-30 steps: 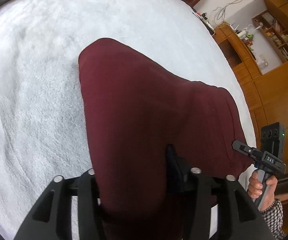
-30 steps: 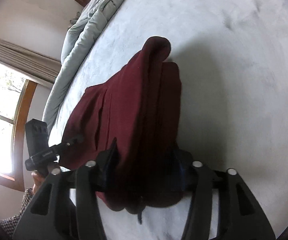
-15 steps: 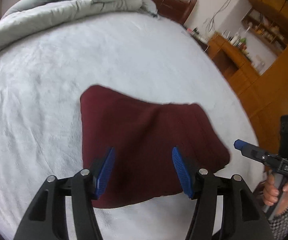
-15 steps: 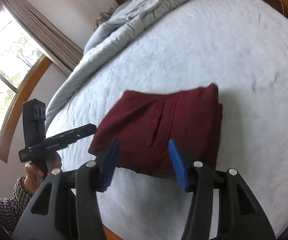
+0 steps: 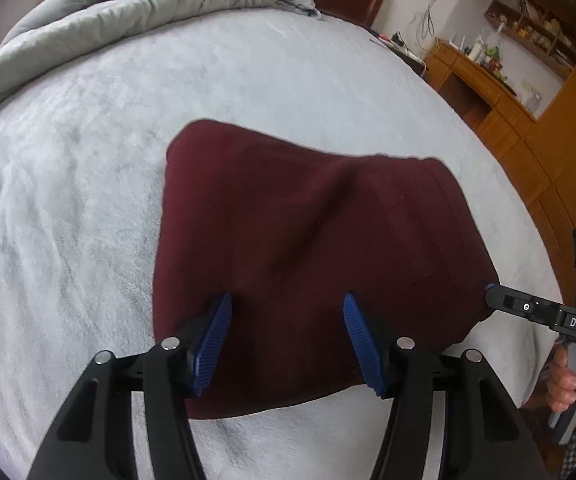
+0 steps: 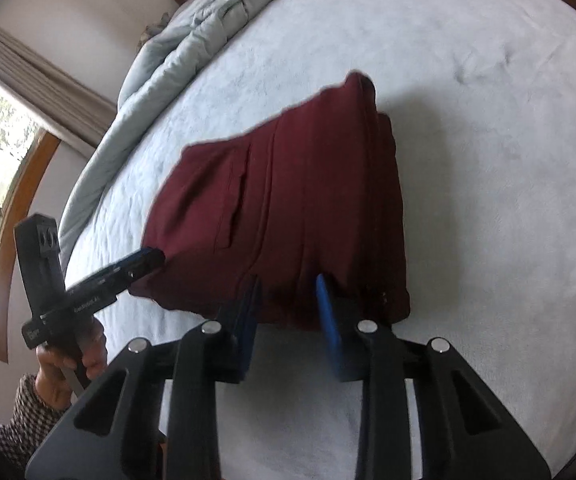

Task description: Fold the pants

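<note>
The dark red pants (image 5: 307, 240) lie folded into a compact bundle on the pale bed (image 5: 88, 200). My left gripper (image 5: 288, 312) is open, its blue pads spread over the bundle's near edge, holding nothing. My right gripper (image 6: 288, 292) is open, its pads at the near edge of the pants (image 6: 299, 184) in the right wrist view, empty. In the left wrist view the right gripper's tip (image 5: 527, 308) touches the bundle's right corner. In the right wrist view the left gripper's tip (image 6: 128, 268) sits at the bundle's left corner.
A grey duvet (image 5: 128, 12) is heaped at the far end of the bed, also in the right wrist view (image 6: 192, 40). Wooden cabinets and a cluttered desk (image 5: 507, 80) stand to the right. A window with a curtain (image 6: 8, 120) is on the left. The bed's edge runs close below both grippers.
Both grippers let go of the pants and opened. They pulled back and up, then came close to the bundle's near edge again. The bundle now lies flat on the bed.
</note>
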Available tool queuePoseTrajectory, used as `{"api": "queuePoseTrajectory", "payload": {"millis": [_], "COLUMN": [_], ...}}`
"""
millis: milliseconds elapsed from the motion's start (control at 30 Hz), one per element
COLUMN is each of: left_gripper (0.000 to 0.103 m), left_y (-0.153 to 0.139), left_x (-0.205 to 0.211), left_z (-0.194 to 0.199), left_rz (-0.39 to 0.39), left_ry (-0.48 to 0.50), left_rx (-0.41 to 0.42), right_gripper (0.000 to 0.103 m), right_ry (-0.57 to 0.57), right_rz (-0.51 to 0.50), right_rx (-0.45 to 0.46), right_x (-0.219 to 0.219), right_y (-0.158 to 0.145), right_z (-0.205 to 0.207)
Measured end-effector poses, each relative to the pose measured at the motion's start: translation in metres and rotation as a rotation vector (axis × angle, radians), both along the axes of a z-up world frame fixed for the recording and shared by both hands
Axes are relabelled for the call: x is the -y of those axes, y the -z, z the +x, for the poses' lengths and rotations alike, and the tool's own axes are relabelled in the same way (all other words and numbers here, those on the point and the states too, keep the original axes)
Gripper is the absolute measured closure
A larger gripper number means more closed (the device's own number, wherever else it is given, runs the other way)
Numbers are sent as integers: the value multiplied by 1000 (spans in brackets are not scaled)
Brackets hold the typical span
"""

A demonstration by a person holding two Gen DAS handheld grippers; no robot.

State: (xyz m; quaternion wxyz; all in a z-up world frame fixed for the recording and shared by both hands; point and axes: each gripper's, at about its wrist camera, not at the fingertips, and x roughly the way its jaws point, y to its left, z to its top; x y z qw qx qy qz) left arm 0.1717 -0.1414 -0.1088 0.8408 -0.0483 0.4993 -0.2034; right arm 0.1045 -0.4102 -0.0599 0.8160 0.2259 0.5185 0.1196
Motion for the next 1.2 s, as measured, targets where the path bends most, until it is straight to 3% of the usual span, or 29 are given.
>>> {"api": "queuePoseTrajectory", "payload": {"millis": [33,67,100,133,267,400,667,900,1200], "left_gripper": [36,20,11,11,9,7,4,4,4], "left_y": [-5,-10,-17,-24,-42,-55,-78,-84,-94], "left_x": [0,0,0,-1,-3,-2,-8,-18,-20], "left_z": [-3,-5,-12,-19,-45,-62,-79,-88,-104], "left_rz": [9,23,53,59,64,111,123,126,173], "left_ry": [-11,-24,-52,-71,-95,-90,-108,-128,-125], "left_rx": [4,10,20,30,55,69,39,17,34], "right_gripper": [53,36,30,28,25,17,3,3,3], "right_ry": [6,9,10,14,7,18,52,61,68], "right_rz": [8,6,-21,-80,-235,-244,-282,-399,-413], "right_rx": [11,21,40,70,84,74,71,65,46], "right_x": [-1,-4,-10,-18,-40,-48,-54,-62,-72], "right_y": [-7,-14,-25,-37,-56,-65,-83,-92,-95], "right_z": [-2,-3,-8,-15,-31,-42,-61,-70,-77]}}
